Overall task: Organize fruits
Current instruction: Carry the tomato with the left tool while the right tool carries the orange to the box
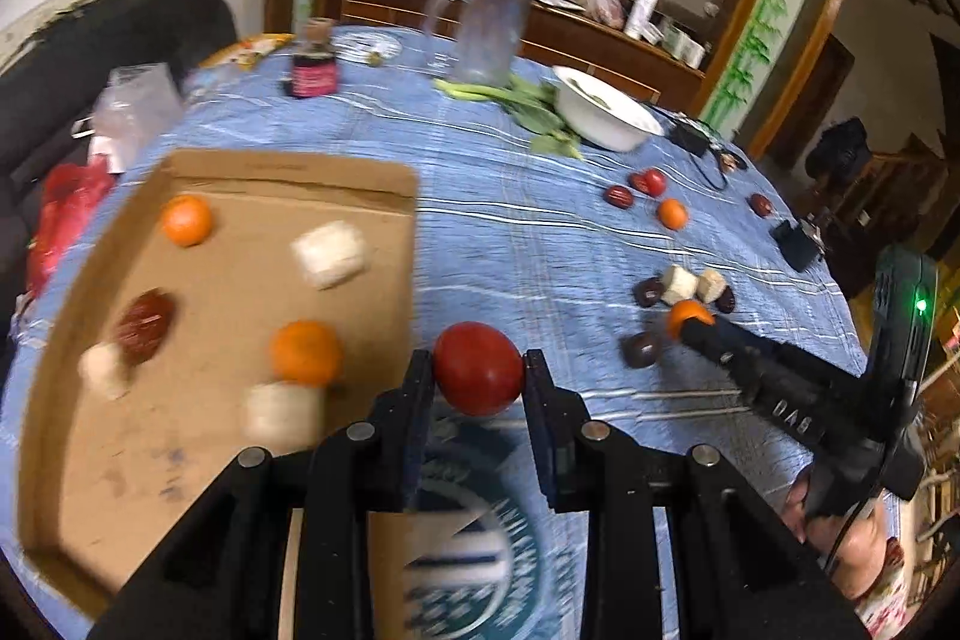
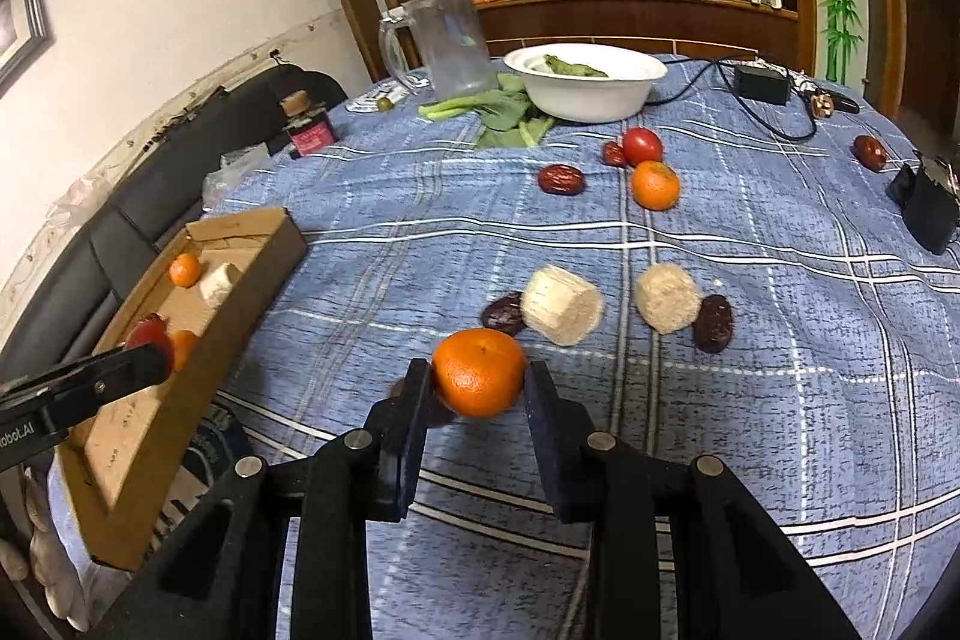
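Note:
My left gripper (image 1: pixel 478 361) is shut on a red tomato (image 1: pixel 477 367), held just right of the cardboard tray (image 1: pixel 384 172). The tray holds two oranges (image 1: pixel 186 219), a red date (image 1: pixel 144 325) and several pale sugarcane chunks (image 1: pixel 329 253). My right gripper (image 2: pixel 478 377) is shut on an orange (image 2: pixel 478 371) above the blue tablecloth; it also shows in the left wrist view (image 1: pixel 690 319). Loose on the cloth lie two pale chunks (image 2: pixel 561 304), dark dates (image 2: pixel 714 322), another orange (image 2: pixel 655 184), a tomato (image 2: pixel 642 145) and red dates (image 2: pixel 561 179).
A white bowl (image 2: pixel 591 97) with greens, leafy vegetables (image 2: pixel 510 115), a clear pitcher (image 2: pixel 450 40) and a dark jar (image 2: pixel 309 133) stand at the far side. Black adapters (image 2: pixel 927 205) and a cable lie at the right. A black sofa (image 2: pixel 150 184) borders the table's left.

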Motion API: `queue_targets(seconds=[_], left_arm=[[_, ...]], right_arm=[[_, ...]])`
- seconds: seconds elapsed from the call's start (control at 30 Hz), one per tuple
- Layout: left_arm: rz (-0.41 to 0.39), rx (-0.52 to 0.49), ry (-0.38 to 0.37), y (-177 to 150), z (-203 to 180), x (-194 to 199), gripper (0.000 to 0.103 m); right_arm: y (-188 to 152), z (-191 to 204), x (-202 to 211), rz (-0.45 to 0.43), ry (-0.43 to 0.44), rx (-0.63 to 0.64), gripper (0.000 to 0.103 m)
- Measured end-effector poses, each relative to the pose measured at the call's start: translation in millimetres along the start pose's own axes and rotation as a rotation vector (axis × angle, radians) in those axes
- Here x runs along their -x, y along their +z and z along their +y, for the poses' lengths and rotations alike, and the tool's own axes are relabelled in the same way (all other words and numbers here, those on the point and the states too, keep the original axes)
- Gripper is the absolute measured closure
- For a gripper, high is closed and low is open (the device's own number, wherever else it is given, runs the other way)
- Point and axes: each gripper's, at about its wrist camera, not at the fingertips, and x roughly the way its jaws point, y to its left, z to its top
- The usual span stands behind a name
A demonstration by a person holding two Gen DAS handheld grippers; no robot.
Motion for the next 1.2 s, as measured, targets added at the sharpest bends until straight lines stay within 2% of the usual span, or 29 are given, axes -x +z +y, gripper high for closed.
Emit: queue_targets(seconds=[0.43, 0.8, 1.0, 1.1, 1.2], left_arm=[[-0.099, 0.109, 0.169, -20.5, 90.2, 53.5, 0.074], [-0.126, 0.109, 0.249, -40.2, 123.2, 68.8, 0.074], [-0.121, 0.138, 0.241, -46.0, 138.7, 69.8, 0.074], [-0.119, 0.152, 0.225, -47.7, 143.7, 71.5, 0.074], [-0.121, 0.154, 0.214, -48.4, 143.5, 71.3, 0.074]], right_arm=[[-13.1, 53.2, 33.5, -0.015, 0.068, -0.014, 0.069], [-16.1, 146.0, 33.6, 0.0, 0.148, 0.098, 0.068], [-21.9, 183.4, 20.0, 0.034, 0.176, 0.16, 0.069], [-20.2, 178.1, 20.7, 0.024, 0.172, 0.142, 0.069], [-14.9, 155.7, 20.9, 0.002, 0.129, 0.106, 0.068]])
